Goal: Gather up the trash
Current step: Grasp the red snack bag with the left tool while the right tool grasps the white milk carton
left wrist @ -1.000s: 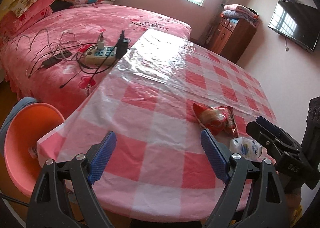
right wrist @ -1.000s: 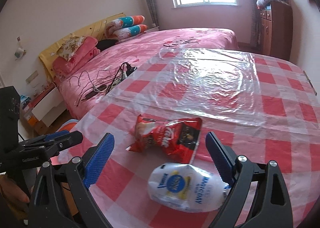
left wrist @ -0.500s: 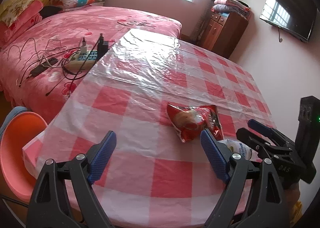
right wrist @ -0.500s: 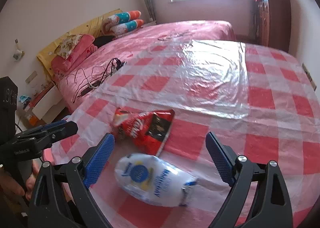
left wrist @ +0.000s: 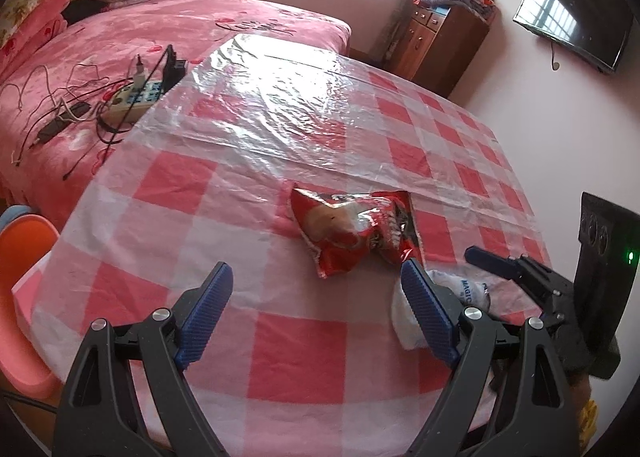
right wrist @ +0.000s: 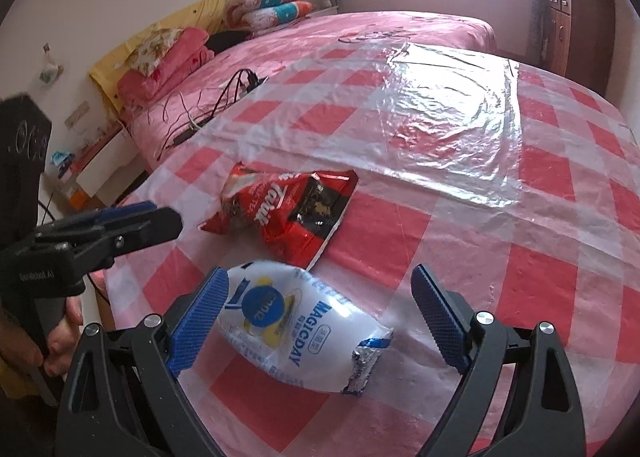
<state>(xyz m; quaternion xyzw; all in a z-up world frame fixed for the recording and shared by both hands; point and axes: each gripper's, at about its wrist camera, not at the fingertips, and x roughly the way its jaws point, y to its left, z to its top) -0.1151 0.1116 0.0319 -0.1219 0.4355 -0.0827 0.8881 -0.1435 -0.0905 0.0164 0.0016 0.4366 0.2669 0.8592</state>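
Both my tongs are closing in on the table (left wrist: pixel 304 353). My right gripper (right wrist: pixel 320 317) is now straddling the white wrapper (right wrist: pixel 296 321), jaws wide, not gripping. My left gripper (left wrist: pixel 320 317) is hanging wide and empty short of the red chip bag (left wrist: pixel 352 229).

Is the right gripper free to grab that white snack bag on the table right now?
Probably yes: the right gripper is open, the white snack bag lies flat between its fingers, and nothing covers it; the red chip bag sits beyond.
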